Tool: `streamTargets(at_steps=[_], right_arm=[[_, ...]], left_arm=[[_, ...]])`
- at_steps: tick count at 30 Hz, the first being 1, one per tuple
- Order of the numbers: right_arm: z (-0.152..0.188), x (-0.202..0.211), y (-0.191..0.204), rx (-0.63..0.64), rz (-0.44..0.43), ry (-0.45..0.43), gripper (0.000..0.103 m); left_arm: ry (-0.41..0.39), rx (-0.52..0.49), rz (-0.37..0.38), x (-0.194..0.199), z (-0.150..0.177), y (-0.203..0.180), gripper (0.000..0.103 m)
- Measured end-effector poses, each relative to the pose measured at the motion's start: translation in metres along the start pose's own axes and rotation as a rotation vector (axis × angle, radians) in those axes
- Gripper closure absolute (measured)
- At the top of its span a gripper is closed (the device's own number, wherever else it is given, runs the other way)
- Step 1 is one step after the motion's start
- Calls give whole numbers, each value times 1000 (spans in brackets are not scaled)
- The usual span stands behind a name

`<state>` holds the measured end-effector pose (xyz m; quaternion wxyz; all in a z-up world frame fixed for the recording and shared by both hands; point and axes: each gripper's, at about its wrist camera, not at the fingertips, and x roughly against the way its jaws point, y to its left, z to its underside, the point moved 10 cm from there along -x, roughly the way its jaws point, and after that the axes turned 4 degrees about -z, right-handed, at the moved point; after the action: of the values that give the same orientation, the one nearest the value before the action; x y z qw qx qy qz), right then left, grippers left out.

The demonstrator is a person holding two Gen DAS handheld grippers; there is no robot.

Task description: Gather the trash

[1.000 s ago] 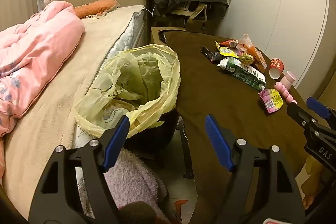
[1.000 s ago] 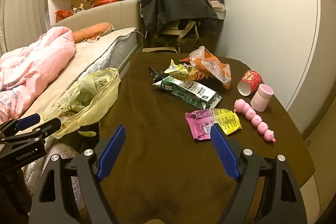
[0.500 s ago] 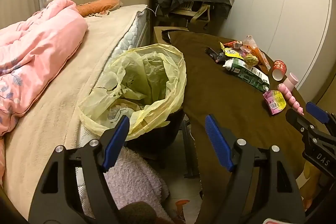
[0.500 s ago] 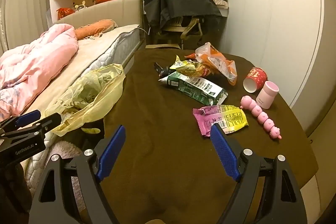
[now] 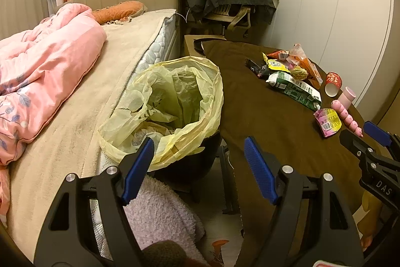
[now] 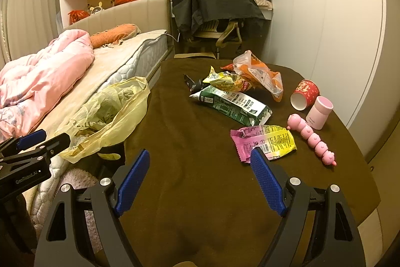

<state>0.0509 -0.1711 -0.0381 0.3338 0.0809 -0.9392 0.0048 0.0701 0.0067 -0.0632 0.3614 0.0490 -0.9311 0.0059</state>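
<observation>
the left gripper (image 5: 197, 167) hangs with its jaws spread wide and nothing between them, over the gap between the bed (image 5: 82, 116) and the bench (image 5: 275, 142), just in front of the bin (image 5: 195, 164). the bin is dark, lined with a yellow bag (image 5: 175, 94) that gapes open, and it stands between the bed and the bench's left edge. the right gripper (image 6: 200, 175) is also spread and empty, above the near part of the bench, whose top is covered by a brown cloth (image 6: 200, 142). the trash lies on the far right part of the bench, well apart from the bin: a pink and yellow wrapper (image 6: 265, 140) nearest, just beyond the right gripper's right fingertip; behind it a green and white pack (image 6: 232, 104); then a yellow wrapper (image 6: 225, 81), a small black wrapper (image 6: 192, 84) and an orange bag (image 6: 262, 76) bunched together at the back. to the right of these a red cup (image 6: 305, 94) lies on its side, touching or just beside an upright pink bottle (image 6: 320, 111), and a pink caterpillar toy (image 6: 312, 138) lies beside the nearest wrapper. a pink quilt (image 5: 42, 74) is heaped on the bed, and a chair (image 6: 215, 11) draped with a dark jacket stands behind the bench.
</observation>
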Motion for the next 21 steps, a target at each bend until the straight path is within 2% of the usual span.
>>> streamTargets(at_steps=[21], right_arm=[[-1,0,0,-1,-1,-1,25]], left_arm=[[1,2,1,-1,0,3,32]])
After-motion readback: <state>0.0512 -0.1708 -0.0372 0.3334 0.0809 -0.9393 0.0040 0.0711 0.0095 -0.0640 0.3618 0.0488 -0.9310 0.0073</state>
